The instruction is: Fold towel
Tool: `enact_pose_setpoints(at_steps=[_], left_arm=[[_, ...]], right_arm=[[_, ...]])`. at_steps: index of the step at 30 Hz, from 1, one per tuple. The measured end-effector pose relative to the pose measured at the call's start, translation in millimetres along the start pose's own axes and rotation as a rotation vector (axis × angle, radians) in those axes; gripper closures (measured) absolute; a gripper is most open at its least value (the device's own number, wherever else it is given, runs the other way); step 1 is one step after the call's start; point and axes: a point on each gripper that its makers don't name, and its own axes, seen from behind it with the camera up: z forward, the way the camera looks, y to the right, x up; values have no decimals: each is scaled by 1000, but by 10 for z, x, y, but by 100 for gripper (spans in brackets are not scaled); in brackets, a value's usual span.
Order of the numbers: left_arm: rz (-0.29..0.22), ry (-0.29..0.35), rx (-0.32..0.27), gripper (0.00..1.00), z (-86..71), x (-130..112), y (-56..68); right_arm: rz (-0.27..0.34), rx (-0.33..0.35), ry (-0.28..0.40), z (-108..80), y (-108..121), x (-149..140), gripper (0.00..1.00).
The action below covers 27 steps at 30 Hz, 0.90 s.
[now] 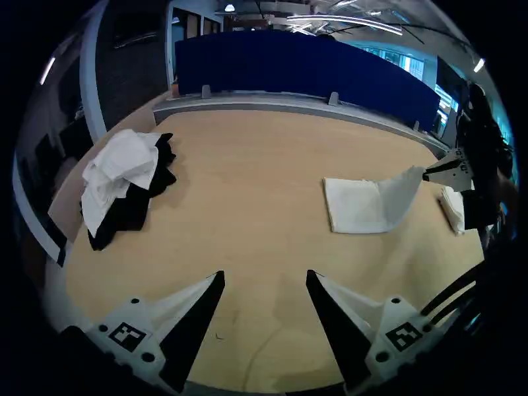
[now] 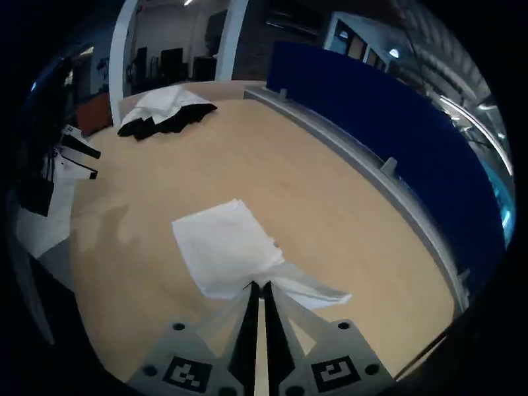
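Two fingers of the left gripper [image 1: 264, 290] stand spread wide over the table [image 1: 264, 152] by its near edge, holding nothing. Farther on, the right gripper [image 2: 259, 285] pinches a raised corner of the white towel [image 2: 221, 247], lying toward the right edge; this fold looks only half laid. A cloth heap [image 1: 125, 178] sits at the far left corner

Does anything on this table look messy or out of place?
A crumpled heap of white and black cloths lies near a corner of the table, unlike the flat white towel, one corner of which the right hand-held gripper pinches.
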Motion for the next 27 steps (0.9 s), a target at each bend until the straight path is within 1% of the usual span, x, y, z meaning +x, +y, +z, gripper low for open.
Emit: enact_pose_setpoints(at_steps=[7, 12, 15, 18, 21, 24, 27], left_arm=[[8, 10, 5, 8, -50, 26, -23], [9, 20, 17, 8, -102, 41, -57], [-2, 26, 26, 9, -140, 32, -88], [-19, 29, 39, 9, -185, 9, -123], [-37, 30, 51, 9, -229, -31, -155], [-51, 30, 67, 9, -272, -86, -190], [-62, 30, 79, 9, -304, -137, -219]], right_arm=[[-32, 26, 5, 92, -57, 151, 94], [-76, 65, -1, 226, -195, 260, 94], [-109, 94, -11, 338, -316, 310, 94], [-136, 125, -17, 477, -461, 361, 94], [-150, 159, -26, 646, -628, 406, 94], [-156, 194, -40, 838, -816, 406, 94], [-149, 221, -56, 1032, -984, 354, 94]])
